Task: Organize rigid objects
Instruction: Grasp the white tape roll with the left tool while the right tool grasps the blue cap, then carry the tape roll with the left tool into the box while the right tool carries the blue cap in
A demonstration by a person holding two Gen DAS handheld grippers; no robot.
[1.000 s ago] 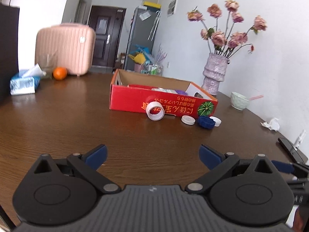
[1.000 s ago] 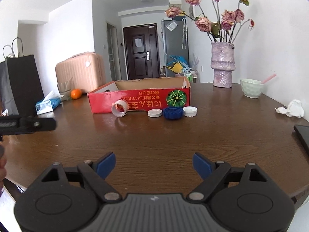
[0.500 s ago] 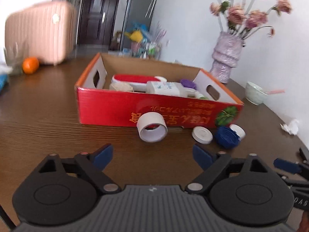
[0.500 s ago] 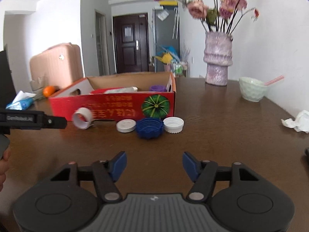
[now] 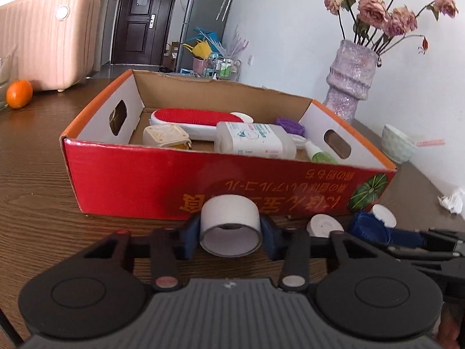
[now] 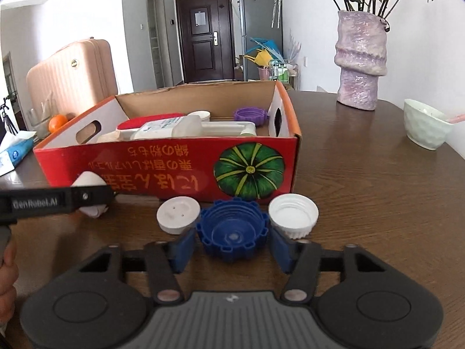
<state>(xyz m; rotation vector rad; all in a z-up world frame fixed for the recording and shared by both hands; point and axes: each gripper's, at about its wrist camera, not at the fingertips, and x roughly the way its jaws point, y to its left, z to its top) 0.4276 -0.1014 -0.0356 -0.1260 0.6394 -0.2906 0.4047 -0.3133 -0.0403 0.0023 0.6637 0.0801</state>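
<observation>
Both grippers have closed in on the stuff in front of the red box [image 5: 226, 174] since half a second ago. Left gripper [image 5: 231, 234] is now pinched onto the white tape roll [image 5: 230, 224], pads touching both its sides. Right gripper [image 6: 232, 245] straddles the blue cap [image 6: 232, 229], fingers just beside it with small gaps. 2 white caps [image 6: 178, 215] [image 6: 293, 213] flank it on the table [image 6: 377, 197], near the box's front right corner.

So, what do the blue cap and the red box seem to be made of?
Blue cap: probably hard plastic, slightly glossy, with moulded ridges and a notched rim. Red box: cardboard, printed red outside, with raw brown board showing inside and cut handle holes.
</observation>
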